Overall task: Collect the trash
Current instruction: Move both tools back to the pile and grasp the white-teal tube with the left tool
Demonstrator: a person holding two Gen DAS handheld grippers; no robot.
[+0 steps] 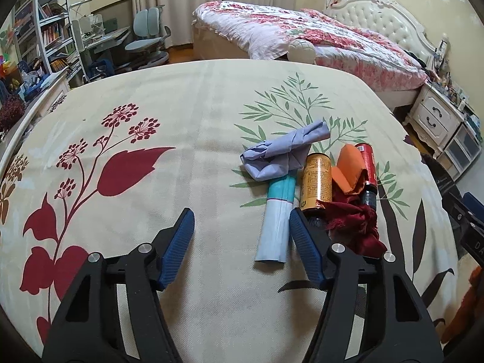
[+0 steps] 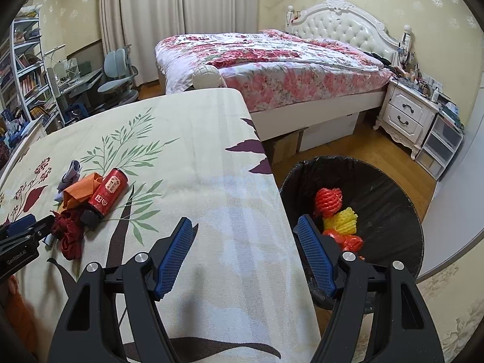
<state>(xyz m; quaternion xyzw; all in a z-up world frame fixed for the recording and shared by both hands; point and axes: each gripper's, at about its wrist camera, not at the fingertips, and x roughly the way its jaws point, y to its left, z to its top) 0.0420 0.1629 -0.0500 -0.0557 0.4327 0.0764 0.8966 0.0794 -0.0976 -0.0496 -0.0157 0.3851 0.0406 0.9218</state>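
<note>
Glossy metal red can [image 2: 107, 192] on matt tablecloth [image 2: 211, 157]

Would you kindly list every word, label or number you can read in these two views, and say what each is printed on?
"GenRobot.AI": on the left hand-held gripper, seen in the right wrist view.
"DA", cut off at the frame edge: on the black device.
Red can: label characters too blurred to read.
Gold can: fine print too small to read.

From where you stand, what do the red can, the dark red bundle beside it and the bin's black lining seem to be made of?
Red can: probably thin metal, smooth and glossy, with printed lettering.
Dark red bundle: soft fabric, crumpled, slightly sheeny, with frayed-looking edges.
Black lining of the bin: thin plastic film, shiny and wrinkled, folded over the rim.
</note>
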